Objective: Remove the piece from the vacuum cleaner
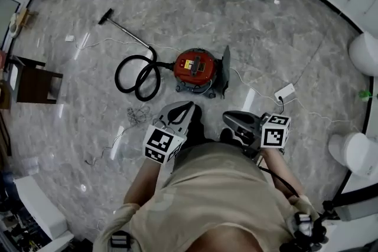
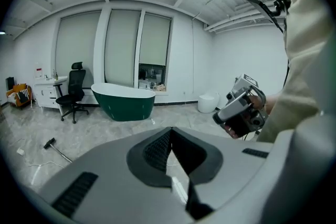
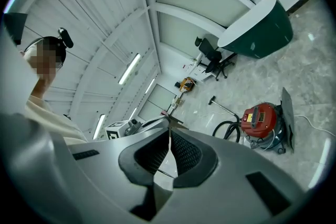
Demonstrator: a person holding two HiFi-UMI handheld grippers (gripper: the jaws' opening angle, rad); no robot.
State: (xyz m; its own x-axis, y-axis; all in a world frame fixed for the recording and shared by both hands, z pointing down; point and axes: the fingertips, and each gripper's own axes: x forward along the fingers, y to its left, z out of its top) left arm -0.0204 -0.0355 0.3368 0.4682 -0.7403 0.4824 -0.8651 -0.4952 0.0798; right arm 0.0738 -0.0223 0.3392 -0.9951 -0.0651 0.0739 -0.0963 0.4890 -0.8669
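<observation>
**A:** How are the claws set?

**B:** Both are clenched on nothing. The left claw (image 1: pixel 186 108) and the right claw (image 1: pixel 230 120) are side by side in the lower middle of the head view, close to the person's body. In each claw's own view the pads are pressed together with nothing between them.

**A:** And which way is the vacuum cleaner from there?

**B:** Straight up the frame. The red vacuum cleaner (image 1: pixel 195 68) sits on the floor (image 1: pixel 283 38) at the centre of the head view, well apart from both claws. The left claw is almost directly below it in the frame and looks slightly nearer. The right claw is below the dark flat panel (image 1: pixel 225 71), which stands on edge against the vacuum cleaner's right side.

**A:** Which piece is meant to come off?

**B:** I can't tell. The hose (image 1: pixel 139 77) loops off the machine's left side, and its pipe (image 1: pixel 127 32) runs along the floor toward the upper left of the frame. My guess is that the hose suits the left claw and the panel suits the right.

**A:** Does either claw point at it?

**B:** The right one nearly does, since the machine sits at the right of its own view. The left claw's view doesn't show the machine at all.
</observation>
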